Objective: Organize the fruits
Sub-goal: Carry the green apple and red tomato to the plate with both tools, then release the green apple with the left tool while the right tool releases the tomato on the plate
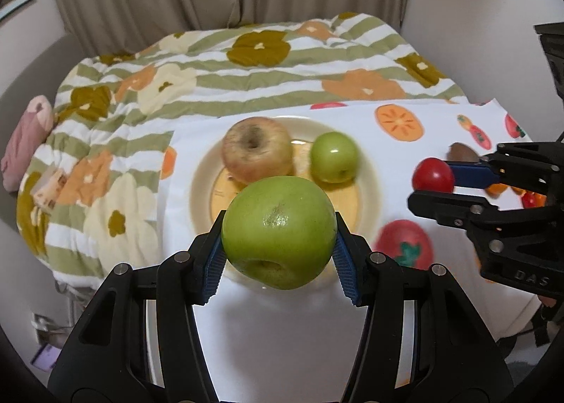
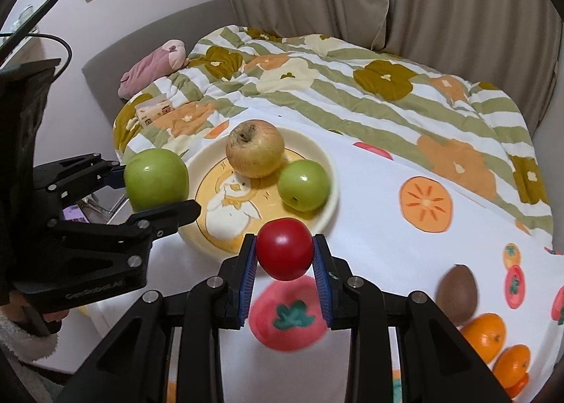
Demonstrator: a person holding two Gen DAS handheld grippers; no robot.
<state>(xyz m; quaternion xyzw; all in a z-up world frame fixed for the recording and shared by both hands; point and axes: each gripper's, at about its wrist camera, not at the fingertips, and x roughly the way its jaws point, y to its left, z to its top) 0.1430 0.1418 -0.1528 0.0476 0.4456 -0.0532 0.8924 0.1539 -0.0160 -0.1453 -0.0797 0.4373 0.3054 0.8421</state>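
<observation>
My left gripper [image 1: 280,248] is shut on a large green apple [image 1: 279,231] and holds it above the near edge of a cream plate [image 1: 202,170]. The plate bears a yellowish apple [image 1: 256,149] and a small green apple [image 1: 334,157]. My right gripper [image 2: 284,263] is shut on a red tomato [image 2: 284,248] above the white fruit-print cloth [image 2: 370,212], just right of the plate [image 2: 326,159]. The left gripper [image 2: 155,191] with its green apple [image 2: 156,179] shows at the left in the right wrist view, and the right gripper [image 1: 433,184] with the tomato [image 1: 433,175] at the right in the left wrist view.
A brown fruit [image 2: 457,293] and two oranges [image 2: 484,334] lie on the cloth at the right. A striped flowered quilt [image 2: 352,85] covers the bed behind. A pink pillow [image 2: 151,68] and a small box [image 2: 155,112] lie at the far left. Curtains hang at the back.
</observation>
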